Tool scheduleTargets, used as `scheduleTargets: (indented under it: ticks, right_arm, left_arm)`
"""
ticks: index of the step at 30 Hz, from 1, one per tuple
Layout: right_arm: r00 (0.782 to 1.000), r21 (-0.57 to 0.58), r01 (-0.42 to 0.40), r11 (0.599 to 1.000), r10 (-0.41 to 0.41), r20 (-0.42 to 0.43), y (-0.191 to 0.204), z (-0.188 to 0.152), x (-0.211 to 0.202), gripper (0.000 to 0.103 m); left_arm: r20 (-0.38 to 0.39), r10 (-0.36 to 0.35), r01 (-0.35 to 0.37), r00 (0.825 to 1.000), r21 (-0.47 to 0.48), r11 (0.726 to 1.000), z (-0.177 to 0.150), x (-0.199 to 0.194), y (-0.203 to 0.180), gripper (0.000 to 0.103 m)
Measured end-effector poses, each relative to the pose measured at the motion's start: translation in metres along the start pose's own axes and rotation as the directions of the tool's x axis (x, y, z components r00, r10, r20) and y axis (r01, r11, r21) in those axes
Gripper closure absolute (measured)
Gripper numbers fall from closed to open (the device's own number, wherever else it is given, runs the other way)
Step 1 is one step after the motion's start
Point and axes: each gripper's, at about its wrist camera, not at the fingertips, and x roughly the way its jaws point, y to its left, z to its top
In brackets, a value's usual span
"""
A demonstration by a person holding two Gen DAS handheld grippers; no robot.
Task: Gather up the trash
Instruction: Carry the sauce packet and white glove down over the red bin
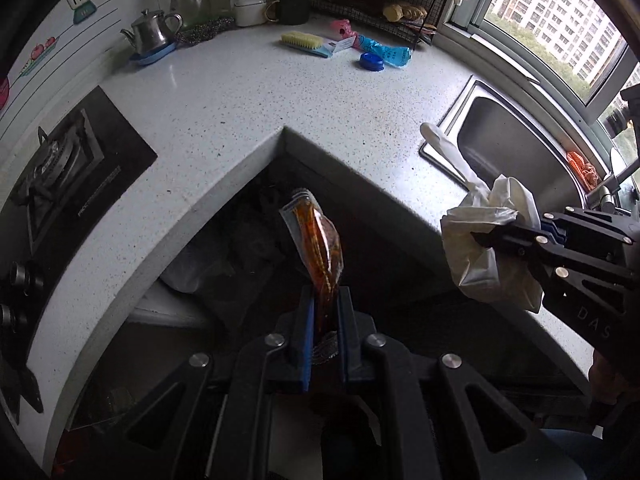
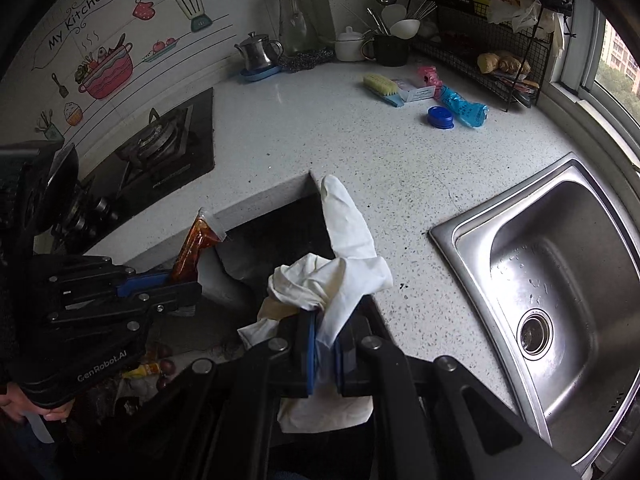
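My left gripper (image 1: 323, 304) is shut on an orange-brown sauce packet (image 1: 318, 248) and holds it over the dark bin area (image 1: 248, 248) below the counter's inner corner. It shows from the side in the right wrist view (image 2: 192, 280), with the packet (image 2: 192, 248) sticking up. My right gripper (image 2: 326, 332) is shut on a crumpled white rubber glove (image 2: 344, 248), held over the counter edge beside the bin opening. In the left wrist view the right gripper (image 1: 480, 238) holds the glove (image 1: 488, 236) at right.
The speckled counter (image 1: 280, 92) carries a yellow brush (image 1: 302, 40), pink and blue wrappers (image 1: 384, 50) and a blue lid (image 1: 372, 62) at the back. A steel sink (image 2: 560, 264) lies right, a gas stove (image 2: 160, 140) left. A teapot (image 2: 258, 52) stands by the wall.
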Motion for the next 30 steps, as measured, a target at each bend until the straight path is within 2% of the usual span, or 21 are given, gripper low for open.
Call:
scheduleTargets:
  ticks: [6,12,17,22,26,30]
  right_arm:
    - [0.998,-0.046,-0.022,0.999,0.019,-0.066,0.031,-0.028,0.021,0.097]
    - [0.987,-0.098,-0.043,0.994,0.027,-0.159,0.049,-0.051,0.070,0.097]
    - [0.986,-0.178,-0.015,0.984,-0.016,-0.167,0.056,-0.069,0.120,0.097]
    - [0.976,-0.138,-0.036,0.990,0.005,-0.217,0.041,-0.090,0.187,0.097]
    - [0.978,-0.149,-0.019,0.989,-0.012,-0.208,0.026,-0.110,0.242,0.097]
    - [0.970,-0.119,-0.025,0.993,-0.005,-0.245,0.008,-0.129,0.294,0.097]
  left_arm:
    - [-0.065,0.022,-0.027,0.998,-0.071,0.997,-0.048,0.022,0.024,0.094]
    - [-0.136,0.024,-0.040,0.990,-0.117,0.992,-0.082,0.067,0.040,0.094]
    - [-0.192,0.007,-0.032,0.981,-0.131,0.991,-0.103,0.130,0.050,0.094]
    - [-0.235,0.000,-0.030,0.972,-0.124,0.992,-0.115,0.206,0.057,0.094]
    - [-0.262,-0.022,-0.005,0.965,-0.102,0.995,-0.124,0.272,0.059,0.094]
    - [-0.284,-0.034,0.005,0.958,-0.104,0.995,-0.130,0.329,0.060,0.094]
